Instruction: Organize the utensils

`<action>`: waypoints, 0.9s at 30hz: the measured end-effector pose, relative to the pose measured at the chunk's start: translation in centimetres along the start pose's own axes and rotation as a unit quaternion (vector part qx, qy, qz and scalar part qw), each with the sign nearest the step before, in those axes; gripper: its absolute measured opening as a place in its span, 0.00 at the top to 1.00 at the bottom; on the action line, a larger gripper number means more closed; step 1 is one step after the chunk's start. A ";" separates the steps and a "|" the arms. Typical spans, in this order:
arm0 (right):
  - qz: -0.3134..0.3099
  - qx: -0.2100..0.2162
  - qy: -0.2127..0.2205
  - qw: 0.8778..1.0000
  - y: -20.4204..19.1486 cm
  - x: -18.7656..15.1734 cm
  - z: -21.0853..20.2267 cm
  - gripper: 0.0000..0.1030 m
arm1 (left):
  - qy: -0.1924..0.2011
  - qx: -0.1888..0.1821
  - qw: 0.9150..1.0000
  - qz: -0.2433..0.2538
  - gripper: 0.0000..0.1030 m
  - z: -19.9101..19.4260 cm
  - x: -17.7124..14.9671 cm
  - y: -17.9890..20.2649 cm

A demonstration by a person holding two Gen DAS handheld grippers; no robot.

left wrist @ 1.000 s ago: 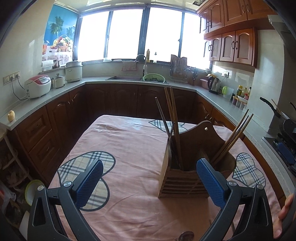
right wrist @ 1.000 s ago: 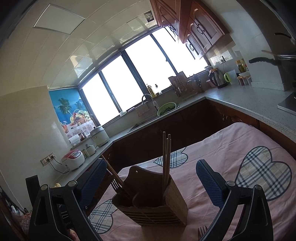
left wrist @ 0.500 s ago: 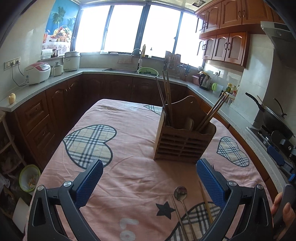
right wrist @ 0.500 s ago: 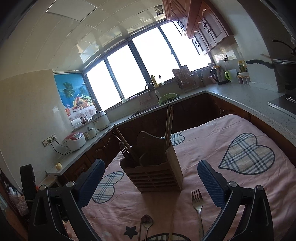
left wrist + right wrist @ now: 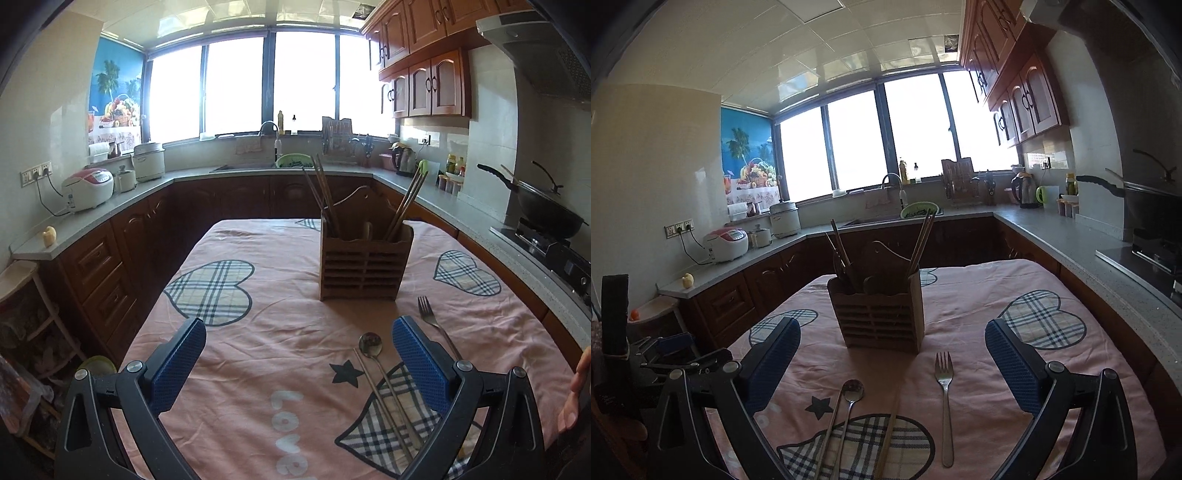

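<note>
Two views carry the change, and we take the left wrist view first. A second ago the wooden caddy [image 5: 365,260] filled the frame between our fingers; now it stands well back on the bench [image 5: 258,350], so we have pulled the left tool [image 5: 299,360] away from it. That retreat has uncovered loose cutlery on the near side of the caddy: a spoon [image 5: 370,341], a fork [image 5: 426,314] to the right of the spoon, and a chopstick [image 5: 369,376] lying alongside the spoon's handle. Chopsticks already stand in the caddy's left and right compartments. The left tool is spread wide, holding and touching nothing.

From the right wrist view the same retreat shows: the caddy [image 5: 879,314] has shrunk from close-up to the middle distance. On its near side lie the fork [image 5: 945,373], the spoon [image 5: 852,391] to the fork's left, and chopsticks [image 5: 890,435] between them and beside the spoon. The right tool [image 5: 892,360] is also spread wide and empty, hovering above the bench [image 5: 979,295].

We judge that one drop is done and the next pickup comes now; several pieces remain to be gathered into the caddy.
</note>
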State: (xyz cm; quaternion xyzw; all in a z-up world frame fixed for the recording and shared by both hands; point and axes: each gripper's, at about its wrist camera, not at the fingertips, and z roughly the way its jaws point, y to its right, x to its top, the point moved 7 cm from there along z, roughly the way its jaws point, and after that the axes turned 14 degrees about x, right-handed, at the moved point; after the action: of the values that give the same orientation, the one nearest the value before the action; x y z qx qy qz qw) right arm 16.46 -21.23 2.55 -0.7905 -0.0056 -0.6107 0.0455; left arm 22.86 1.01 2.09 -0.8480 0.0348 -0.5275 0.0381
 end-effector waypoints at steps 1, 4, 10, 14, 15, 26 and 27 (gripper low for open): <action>-0.014 0.000 0.001 1.000 -0.4 0.9 -0.4 0.02 | 0.013 0.001 1.000 0.004 0.01 -0.9 0.9 0.0; -0.052 -0.001 0.009 0.999 -1.9 3.8 -1.5 0.00 | 0.050 0.014 0.999 0.005 0.01 -3.7 2.8 -0.5; -0.034 0.006 0.020 0.999 -2.5 3.5 -2.2 0.00 | 0.053 0.010 0.998 -0.014 0.01 -4.7 0.5 -0.3; -0.014 -0.003 0.018 1.000 -1.6 -0.9 -1.4 0.00 | 0.046 0.031 0.998 -0.016 0.01 -2.9 -2.7 -0.2; -0.010 -0.006 0.019 1.000 -1.3 -2.0 -1.2 0.00 | 0.043 0.036 0.998 -0.016 0.01 -2.5 -3.3 0.0; -0.012 -0.042 0.037 0.998 -0.3 -5.8 -1.7 0.00 | 0.055 0.064 0.996 -0.011 0.01 -2.4 -5.0 -0.1; -0.012 -0.043 0.036 0.998 -0.3 -5.8 -1.8 0.00 | 0.057 0.062 0.996 -0.010 0.01 -2.5 -5.1 0.0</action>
State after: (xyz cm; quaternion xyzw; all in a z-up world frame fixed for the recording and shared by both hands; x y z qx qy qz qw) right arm 13.26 -20.83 -2.63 -0.7689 0.0127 -0.6392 0.0038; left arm 18.37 1.48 -1.32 -0.8127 -0.0043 -0.5767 0.0836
